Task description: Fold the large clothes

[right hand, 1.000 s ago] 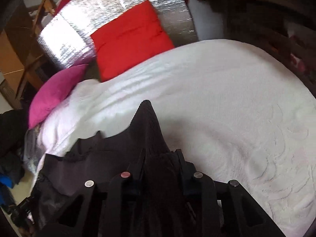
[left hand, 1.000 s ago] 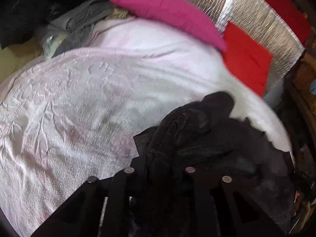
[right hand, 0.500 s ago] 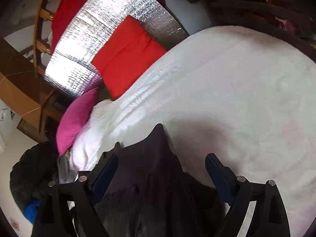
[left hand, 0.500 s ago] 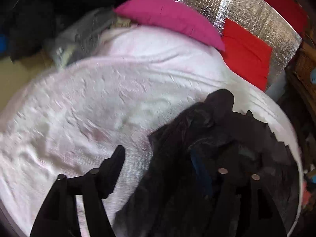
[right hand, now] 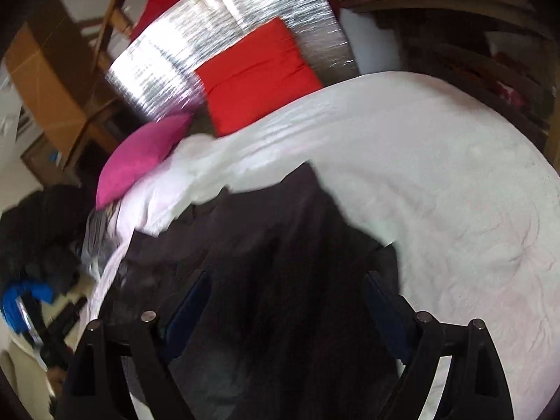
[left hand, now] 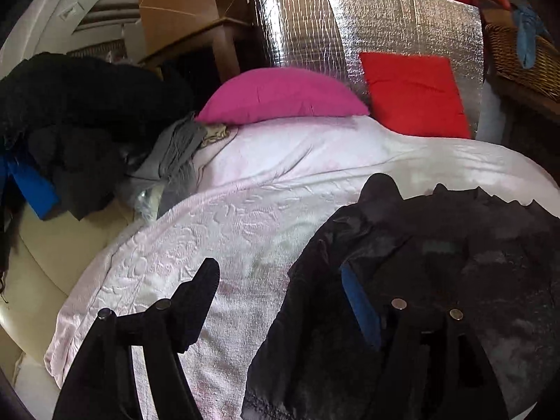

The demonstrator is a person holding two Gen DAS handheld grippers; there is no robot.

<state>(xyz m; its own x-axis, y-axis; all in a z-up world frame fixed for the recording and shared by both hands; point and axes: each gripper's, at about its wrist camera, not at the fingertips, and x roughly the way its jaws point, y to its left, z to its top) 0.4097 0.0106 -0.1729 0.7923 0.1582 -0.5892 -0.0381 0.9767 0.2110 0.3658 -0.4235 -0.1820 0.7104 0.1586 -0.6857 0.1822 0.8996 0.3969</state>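
Note:
A large black garment (left hand: 437,280) lies bunched on the white textured bedspread (left hand: 227,231), at the near right in the left wrist view. It also shows in the right wrist view (right hand: 280,262), spread under the gripper. My left gripper (left hand: 280,290) is open; its left finger is over bare bedspread and its right finger is over the garment's edge. My right gripper (right hand: 287,301) is open with both fingers apart above the garment. Neither holds the cloth.
A pink pillow (left hand: 280,98) and a red cushion (left hand: 413,94) lean on a silver foil panel (left hand: 350,31) at the bed's head. Grey clothes (left hand: 175,161) and a dark clothes pile (left hand: 77,122) lie at the left. A wicker basket (left hand: 518,52) stands far right.
Both grippers were shut on the black garment a second ago. They have opened and let it go. Both have pulled back and tilted up, so more of the room shows.

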